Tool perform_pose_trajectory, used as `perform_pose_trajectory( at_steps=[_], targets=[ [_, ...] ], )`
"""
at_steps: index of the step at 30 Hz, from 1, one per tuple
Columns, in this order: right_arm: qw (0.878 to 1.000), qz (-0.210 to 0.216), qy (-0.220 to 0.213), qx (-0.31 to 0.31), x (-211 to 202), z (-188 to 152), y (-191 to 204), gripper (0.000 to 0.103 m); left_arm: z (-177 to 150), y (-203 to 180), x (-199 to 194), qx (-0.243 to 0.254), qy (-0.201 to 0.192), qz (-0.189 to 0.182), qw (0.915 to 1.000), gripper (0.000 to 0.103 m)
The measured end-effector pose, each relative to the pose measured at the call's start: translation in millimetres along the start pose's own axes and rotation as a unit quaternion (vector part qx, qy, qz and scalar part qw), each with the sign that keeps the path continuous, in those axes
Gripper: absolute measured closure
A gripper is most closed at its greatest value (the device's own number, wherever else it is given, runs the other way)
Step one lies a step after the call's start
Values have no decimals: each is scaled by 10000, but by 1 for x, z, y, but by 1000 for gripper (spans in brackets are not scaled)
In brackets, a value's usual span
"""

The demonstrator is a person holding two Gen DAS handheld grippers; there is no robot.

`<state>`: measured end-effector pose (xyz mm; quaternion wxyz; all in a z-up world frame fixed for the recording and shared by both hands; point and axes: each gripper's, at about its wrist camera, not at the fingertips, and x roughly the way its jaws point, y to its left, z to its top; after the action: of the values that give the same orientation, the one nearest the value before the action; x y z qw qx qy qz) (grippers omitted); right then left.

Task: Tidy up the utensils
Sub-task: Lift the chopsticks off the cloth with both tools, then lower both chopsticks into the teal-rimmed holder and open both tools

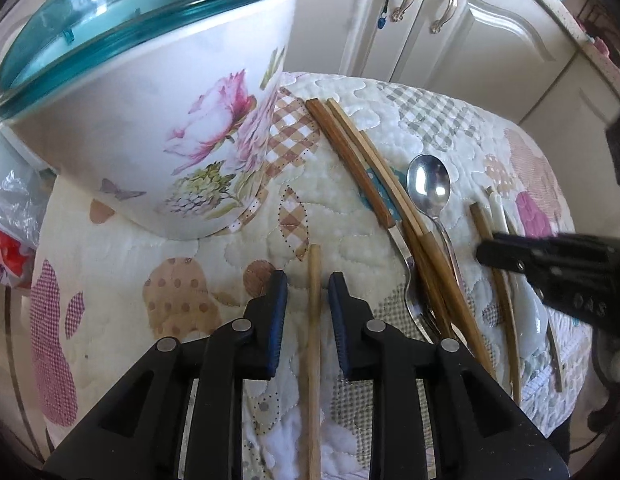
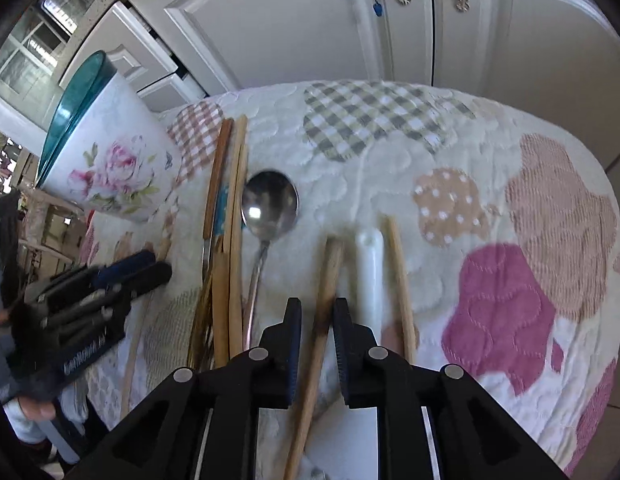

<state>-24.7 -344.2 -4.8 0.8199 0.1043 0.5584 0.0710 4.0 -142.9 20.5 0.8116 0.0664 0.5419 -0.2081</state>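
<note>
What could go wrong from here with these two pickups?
The chopstick lies loose between the left gripper's fingers on a soft quilt; closing could roll or tilt it. The right gripper straddles a darker chopstick right beside the white spoon; a finger may nudge or catch the spoon.

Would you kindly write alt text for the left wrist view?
The left gripper hangs with its jaws open around a lone wooden chopstick on a patchwork quilt. A floral container stands upper left; more chopsticks, a fork and a metal spoon lie right.

Both wrist views look steeply down (close).
</note>
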Motion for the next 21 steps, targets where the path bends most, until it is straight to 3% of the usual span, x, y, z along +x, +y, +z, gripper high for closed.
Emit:
perform_pose_trajectory(
  at_steps=[5,13,21],
  targets=[
    [9998,176,-34,-118,-3,7,8,94,-5,20,-13,-364,75,-534,9979,99],
    [9960,496,-625,-396,-74,5,21,95,-12,36,-92,-341,-554,-930,9935,99],
    [9845,696,-1298,-956,-149,6,55,95,-18,56,-178,-257,-1224,-1117,9858,99]
  ],
)
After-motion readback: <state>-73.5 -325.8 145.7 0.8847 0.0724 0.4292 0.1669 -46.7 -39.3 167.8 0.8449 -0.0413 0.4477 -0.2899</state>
